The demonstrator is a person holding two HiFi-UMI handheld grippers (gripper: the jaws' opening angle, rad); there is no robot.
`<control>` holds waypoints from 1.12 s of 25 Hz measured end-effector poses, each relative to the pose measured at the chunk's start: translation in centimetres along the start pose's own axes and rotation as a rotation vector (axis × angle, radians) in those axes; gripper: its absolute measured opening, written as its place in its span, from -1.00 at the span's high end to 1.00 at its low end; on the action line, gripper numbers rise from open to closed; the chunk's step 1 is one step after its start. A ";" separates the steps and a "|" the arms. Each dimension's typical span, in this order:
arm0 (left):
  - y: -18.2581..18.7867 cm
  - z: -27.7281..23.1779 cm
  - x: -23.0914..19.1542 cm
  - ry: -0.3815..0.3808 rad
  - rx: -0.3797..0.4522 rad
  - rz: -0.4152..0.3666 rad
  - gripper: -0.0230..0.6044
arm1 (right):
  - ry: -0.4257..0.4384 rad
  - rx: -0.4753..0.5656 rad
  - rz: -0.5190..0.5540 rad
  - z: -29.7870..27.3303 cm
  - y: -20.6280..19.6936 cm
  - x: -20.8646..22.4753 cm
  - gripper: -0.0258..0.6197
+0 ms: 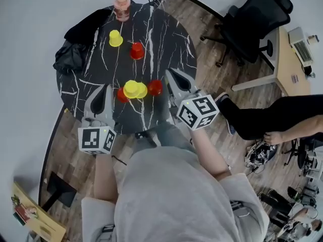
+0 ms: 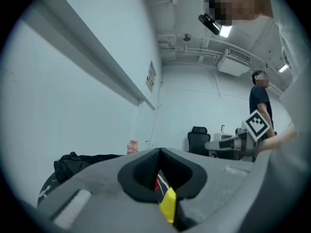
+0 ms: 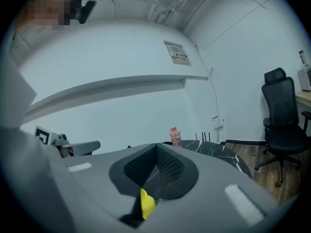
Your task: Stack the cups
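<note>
**Both tongs closed and empty by the near edge of the table, cups spread out across it.**

Nearest to me, the left gripper (image 1: 107, 88) and the right gripper (image 1: 169, 73) each have their jaws pressed together with nothing between them. They flank a cluster of cups by the near rim of the round black marble table (image 1: 174, 39). In the cluster a left red cup (image 1: 121, 96) sits against a yellow pair (image 1: 135, 89), with a right red cup (image 1: 155, 87) just beside them. Further back a lone red cup (image 1: 137, 50) and a lone yellow cup (image 1: 115, 38) stand apart. A black garment (image 1: 75, 44) hangs over the left rim, a pink container (image 1: 121, 8) stands at the far edge, and a black office chair (image 1: 257, 19) is beyond.
</note>
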State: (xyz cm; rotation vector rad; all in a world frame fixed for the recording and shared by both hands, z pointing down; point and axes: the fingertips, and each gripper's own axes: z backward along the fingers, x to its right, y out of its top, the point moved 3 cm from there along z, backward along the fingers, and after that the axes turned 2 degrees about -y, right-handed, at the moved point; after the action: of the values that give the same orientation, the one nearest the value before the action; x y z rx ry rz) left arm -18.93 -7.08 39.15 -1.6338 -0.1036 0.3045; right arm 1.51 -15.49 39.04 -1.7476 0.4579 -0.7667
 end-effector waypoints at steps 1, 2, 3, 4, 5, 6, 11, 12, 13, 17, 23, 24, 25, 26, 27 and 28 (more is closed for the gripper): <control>0.7 0.2 -0.2 0.020 0.026 0.004 0.91 | 0.014 -0.021 0.008 -0.8 0.0 0.2 0.92; 1.3 0.4 -0.4 0.042 0.051 0.005 0.91 | 0.028 -0.046 0.019 -1.8 -0.1 0.5 0.92; 1.9 0.7 -0.6 0.068 0.074 0.003 0.91 | 0.043 -0.076 0.033 -2.8 -0.2 0.8 0.92; 2.4 0.9 -0.8 0.096 0.094 -0.002 0.91 | 0.059 -0.109 0.047 -3.8 -0.3 1.2 0.92; 2.9 1.1 -0.9 0.126 0.110 -0.008 0.91 | 0.076 -0.144 0.061 -4.9 -0.5 1.6 0.92; 3.2 1.3 -1.0 0.157 0.121 -0.016 0.91 | 0.095 -0.177 0.075 -5.9 -0.7 1.9 0.92; 3.3 1.6 -2.0 0.306 0.132 -0.027 0.91 | 0.182 -0.314 0.146 -11.0 -2.4 3.4 0.83; 3.2 1.5 -2.1 0.324 0.135 -0.021 0.91 | 0.194 -0.339 0.158 -11.8 -2.9 3.7 0.80; 3.2 1.5 -2.1 0.340 0.139 -0.015 0.91 | 0.207 -0.365 0.170 -12.5 -3.4 3.9 0.75; 2.9 1.5 -2.0 0.402 0.138 -0.013 0.91 | 0.250 -0.464 0.217 -15.1 -5.8 4.8 0.49; 2.3 1.7 -2.3 0.502 0.134 -0.001 0.91 | 0.285 -0.587 0.280 -18.7 -9.7 6.2 0.25; 2.2 1.9 -2.3 0.519 0.135 0.001 0.91 | 0.287 -0.600 0.286 -19.3 -10.3 6.3 0.20; 2.1 2.1 -2.3 0.535 0.135 0.003 0.91 | 0.288 -0.610 0.291 -19.7 -10.8 6.5 0.16; 2.0 2.3 -2.3 0.551 0.134 0.005 0.91 | 0.289 -0.621 0.297 -20.2 -11.2 6.6 0.13; 1.9 2.5 -2.3 0.566 0.132 0.006 0.91 | 0.287 -0.631 0.304 -20.7 -11.7 6.7 0.09; 1.8 2.7 -2.3 0.580 0.130 0.008 0.91 | 0.285 -0.641 0.312 -21.2 -12.1 6.9 0.08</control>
State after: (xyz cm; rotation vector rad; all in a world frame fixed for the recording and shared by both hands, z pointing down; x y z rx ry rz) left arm -22.02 -5.20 37.50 -1.5350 0.3555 -0.1619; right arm -9.24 -30.98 55.99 -2.0781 1.2467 -0.6845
